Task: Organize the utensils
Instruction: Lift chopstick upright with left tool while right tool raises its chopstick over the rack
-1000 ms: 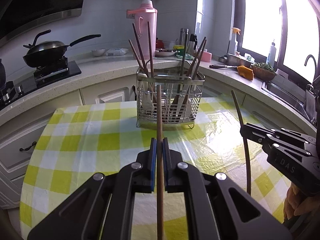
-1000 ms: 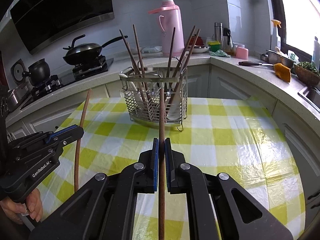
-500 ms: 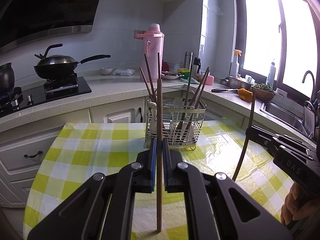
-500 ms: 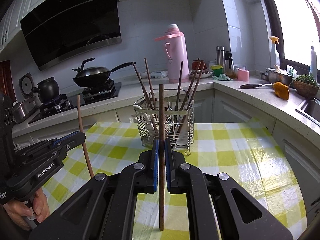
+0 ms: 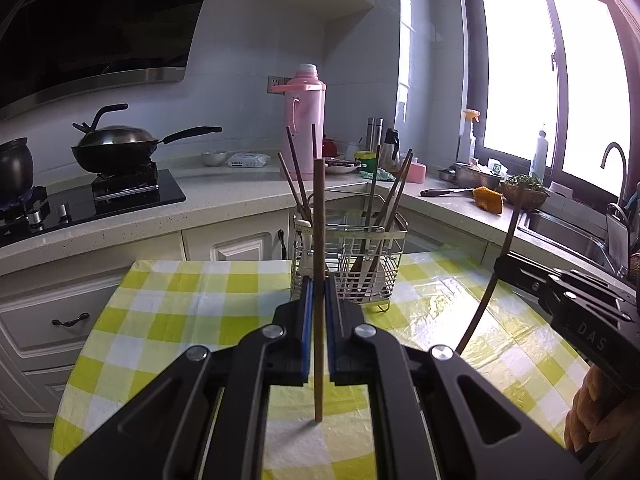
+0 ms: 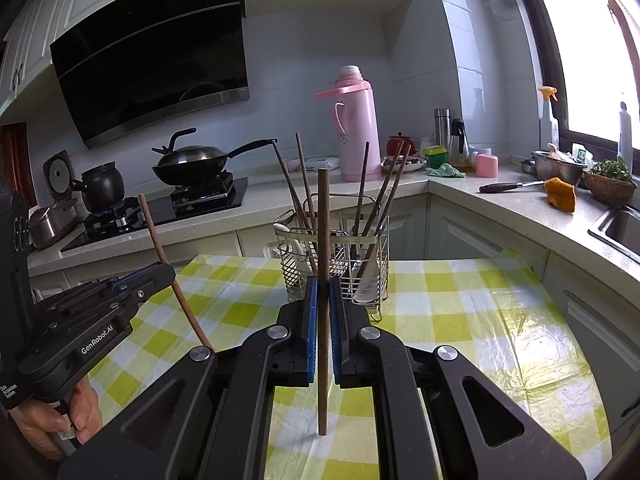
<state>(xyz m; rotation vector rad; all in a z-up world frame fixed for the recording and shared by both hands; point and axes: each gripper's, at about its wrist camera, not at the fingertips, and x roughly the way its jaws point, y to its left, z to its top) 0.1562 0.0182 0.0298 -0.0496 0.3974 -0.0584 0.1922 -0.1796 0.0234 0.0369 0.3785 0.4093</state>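
Kitchen table [image 5: 168, 312] | both chopsticks raised since earlier | basket [image 5: 352, 256] lower in view

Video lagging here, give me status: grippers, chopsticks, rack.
Left gripper shut on chopstick. Right gripper shut on second chopstick. Both upright, short of rack. Nothing in the way.

The chopstick [image 5: 319, 240] looks like matt brown wood. The caddy [image 5: 384, 236] is shiny wire metal. A glossy, crinkled plastic cloth [image 5: 180, 312] covers the surface. The tool [image 5: 316, 308] at lower centre is matt black plastic with blue pads [image 5: 306, 320].
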